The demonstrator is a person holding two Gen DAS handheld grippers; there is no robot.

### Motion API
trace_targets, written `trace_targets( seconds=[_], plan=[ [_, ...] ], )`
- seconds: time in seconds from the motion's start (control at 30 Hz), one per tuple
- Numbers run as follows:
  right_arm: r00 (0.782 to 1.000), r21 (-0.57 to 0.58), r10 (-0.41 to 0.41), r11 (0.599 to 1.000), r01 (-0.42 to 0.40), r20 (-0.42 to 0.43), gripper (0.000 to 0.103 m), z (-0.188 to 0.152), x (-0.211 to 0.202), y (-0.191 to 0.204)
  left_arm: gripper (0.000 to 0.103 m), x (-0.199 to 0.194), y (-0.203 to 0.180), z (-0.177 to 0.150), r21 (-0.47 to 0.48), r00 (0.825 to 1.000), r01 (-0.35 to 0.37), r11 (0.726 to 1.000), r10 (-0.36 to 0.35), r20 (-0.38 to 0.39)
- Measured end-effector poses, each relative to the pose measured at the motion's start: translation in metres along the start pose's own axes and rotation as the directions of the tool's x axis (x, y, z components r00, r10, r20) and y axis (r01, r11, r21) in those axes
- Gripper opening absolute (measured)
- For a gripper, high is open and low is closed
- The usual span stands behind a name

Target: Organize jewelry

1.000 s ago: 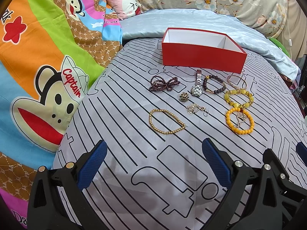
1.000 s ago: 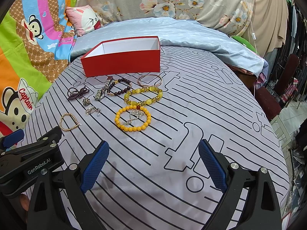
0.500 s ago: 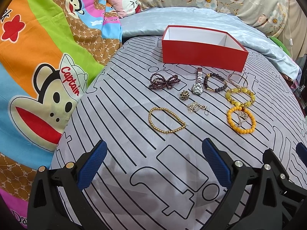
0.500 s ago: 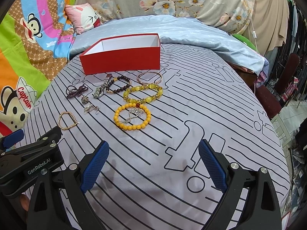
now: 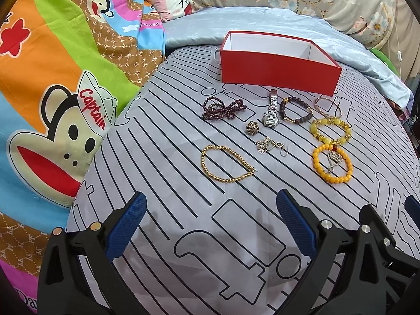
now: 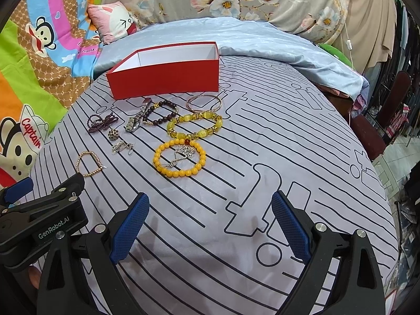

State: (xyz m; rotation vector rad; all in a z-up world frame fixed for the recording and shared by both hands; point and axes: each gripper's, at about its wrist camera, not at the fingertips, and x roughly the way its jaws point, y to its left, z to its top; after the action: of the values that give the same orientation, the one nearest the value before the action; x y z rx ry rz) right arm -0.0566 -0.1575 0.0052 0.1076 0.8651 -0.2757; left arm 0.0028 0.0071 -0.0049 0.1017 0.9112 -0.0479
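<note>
An empty red box [image 5: 278,71] [image 6: 168,80] with a white inside stands at the far side of the grey striped bedspread. Several pieces of jewelry lie in front of it: a gold bead bracelet [image 5: 225,163] [image 6: 89,163], a dark red bead strand [image 5: 223,109], a silver watch [image 5: 271,111], a dark bead bracelet [image 5: 296,110], a yellow stone bracelet [image 6: 194,126], and an orange bead bracelet [image 5: 332,163] [image 6: 179,158] with a silver charm inside. My left gripper [image 5: 210,223] and right gripper [image 6: 210,223] are both open, near the front, holding nothing.
A thin rose-gold bangle [image 6: 204,103], a small round brooch [image 5: 252,127] and silver earrings [image 5: 270,144] also lie among the jewelry. A cartoon monkey blanket [image 5: 52,92] covers the left. A light blue quilt [image 6: 262,42] and floral pillows lie behind the box. A chair [image 6: 380,120] stands right of the bed.
Both views have crept slightly forward toward the jewelry and the box. Both grippers stay open; nothing on the bed has moved.
</note>
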Motion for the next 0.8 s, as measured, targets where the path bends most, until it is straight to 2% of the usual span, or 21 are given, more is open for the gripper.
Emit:
trace_targets(
  seconds=[0.57, 0.8],
  plan=[
    [1.0, -0.011, 0.004, 1.0, -0.004, -0.028, 0.092, 0.008, 0.019, 0.0, 0.097, 0.023, -0.005, 0.005, 0.0, 0.999, -0.003, 1.0, 0.003, -0.047],
    [0.999, -0.007, 0.001, 1.0, -0.002, -0.042, 0.092, 0.013, 0.031, -0.004, 0.097, 0.04, 0.007, 0.007, -0.027, 0.997, 0.004, 1.0, -0.006, -0.075]
  ],
)
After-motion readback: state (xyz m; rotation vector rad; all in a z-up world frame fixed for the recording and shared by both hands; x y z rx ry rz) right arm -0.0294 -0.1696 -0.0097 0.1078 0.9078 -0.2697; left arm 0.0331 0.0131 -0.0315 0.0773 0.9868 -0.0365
